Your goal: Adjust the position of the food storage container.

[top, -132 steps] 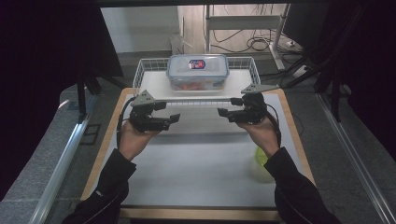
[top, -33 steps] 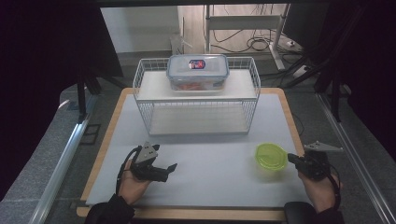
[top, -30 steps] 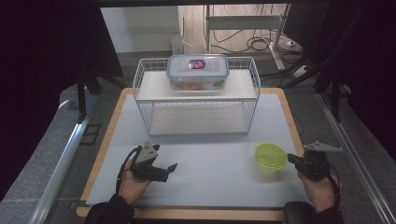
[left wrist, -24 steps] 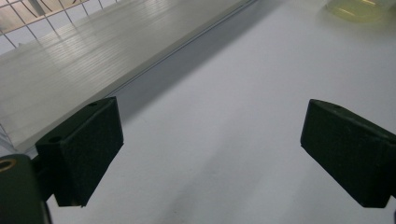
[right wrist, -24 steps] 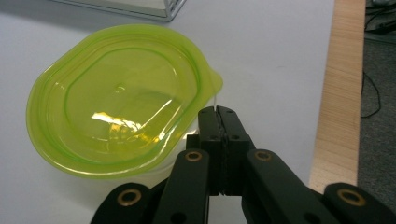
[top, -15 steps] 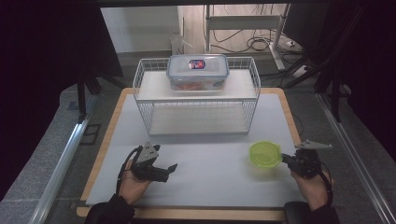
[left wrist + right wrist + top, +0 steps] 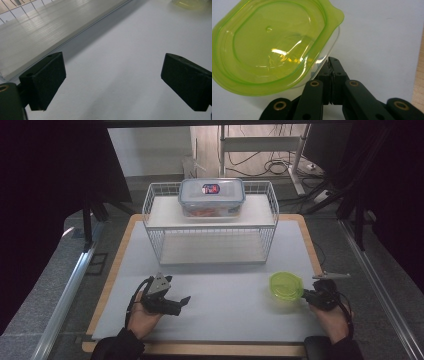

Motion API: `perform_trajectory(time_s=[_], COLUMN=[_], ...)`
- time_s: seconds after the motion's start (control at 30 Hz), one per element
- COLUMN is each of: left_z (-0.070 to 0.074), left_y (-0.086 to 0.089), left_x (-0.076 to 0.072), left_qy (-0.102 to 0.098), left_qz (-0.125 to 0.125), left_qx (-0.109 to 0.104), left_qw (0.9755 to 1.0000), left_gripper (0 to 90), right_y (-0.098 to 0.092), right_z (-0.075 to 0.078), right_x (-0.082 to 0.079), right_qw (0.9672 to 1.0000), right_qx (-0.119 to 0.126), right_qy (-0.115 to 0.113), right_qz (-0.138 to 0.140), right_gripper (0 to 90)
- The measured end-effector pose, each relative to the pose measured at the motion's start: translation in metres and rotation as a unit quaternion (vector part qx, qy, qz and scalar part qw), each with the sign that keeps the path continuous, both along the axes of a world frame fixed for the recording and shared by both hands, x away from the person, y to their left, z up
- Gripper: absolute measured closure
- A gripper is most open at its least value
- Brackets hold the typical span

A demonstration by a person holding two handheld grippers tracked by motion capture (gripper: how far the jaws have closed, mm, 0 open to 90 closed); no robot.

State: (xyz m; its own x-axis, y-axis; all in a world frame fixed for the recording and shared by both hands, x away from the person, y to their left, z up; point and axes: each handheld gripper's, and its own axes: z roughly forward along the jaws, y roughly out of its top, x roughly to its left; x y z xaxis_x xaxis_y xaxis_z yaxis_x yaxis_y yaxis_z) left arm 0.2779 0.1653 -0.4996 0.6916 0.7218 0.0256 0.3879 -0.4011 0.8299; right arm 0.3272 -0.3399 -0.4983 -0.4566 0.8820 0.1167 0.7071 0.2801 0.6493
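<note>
In the lower right of the high view, the right claw (image 7: 306,296) pinched the near rim of a small clear container with a green lid (image 7: 286,286), which sat on the white table (image 7: 225,285) just left of the hand. The right gripper view showed why that grip looked chosen: the jaws were pressed together at the edge beneath the lid's overhang, next to its pointed tab, so the container with a green lid (image 7: 274,47) filled the upper left of that frame and appeared slightly tilted, its far side lower. Holding it by the rim rather than across the body suits a tub too wide for the jaws. Whether it was lifted clear of the table or merely tipped on its base could not be told.

The left claw (image 7: 186,301) lay in the lower left of the high view, resting low over the table with its jaws spread and nothing between them; the left gripper view showed bare white surface between the two black pads (image 7: 45,80), apparently parked out of the way.

At the top centre stood a white wire rack (image 7: 210,222), its lower shelf open toward the person. On its top sat a clear lock-lid food box (image 7: 212,196) with something orange inside.
</note>
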Motion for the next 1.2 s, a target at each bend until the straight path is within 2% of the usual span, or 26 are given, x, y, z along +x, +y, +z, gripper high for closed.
perform_trajectory(time_s=[0.13, 0.23, 0.53, 0.67, 0.9, 1.2], left_z=[0.0, 0.0, -0.001, -0.001, 0.0, -0.001], left_y=[-0.001, 0.0, 0.0, 0.001, 0.002, 0.001], left_x=[0.0, 0.0, 0.001, 0.001, 0.001, 0.001], left_qy=[0.001, 0.001, 0.003, 0.003, 0.003, 0.005], left_qz=[0.0, 0.0, 0.003, 0.004, 0.005, 0.001], left_qx=[0.0, 0.001, 0.001, 0.0, 0.001, 0.007], left_qw=[1.0, 1.0, 1.0, 1.0, 1.0, 1.0], left_gripper=[5.8, 5.8, 5.8, 5.8, 5.8, 5.8], right_y=[0.001, 0.008, 0.02, 0.029, 0.043, 0.05], right_z=[-0.003, -0.007, -0.009, -0.01, -0.01, -0.01], right_x=[0.004, 0.008, 0.018, 0.022, 0.02, 0.015], right_qw=[0.9999, 0.9997, 0.9994, 0.999, 0.9979, 0.9966], right_qx=[0.008, 0.002, 0.004, -0.001, -0.004, -0.007], right_qy=[0.014, 0.02, 0.024, 0.022, 0.032, 0.042], right_qz=[0.002, 0.012, 0.024, 0.038, 0.056, 0.071], right_gripper=[88.6, 88.6, 88.8, 88.9, 89.0, 88.8])
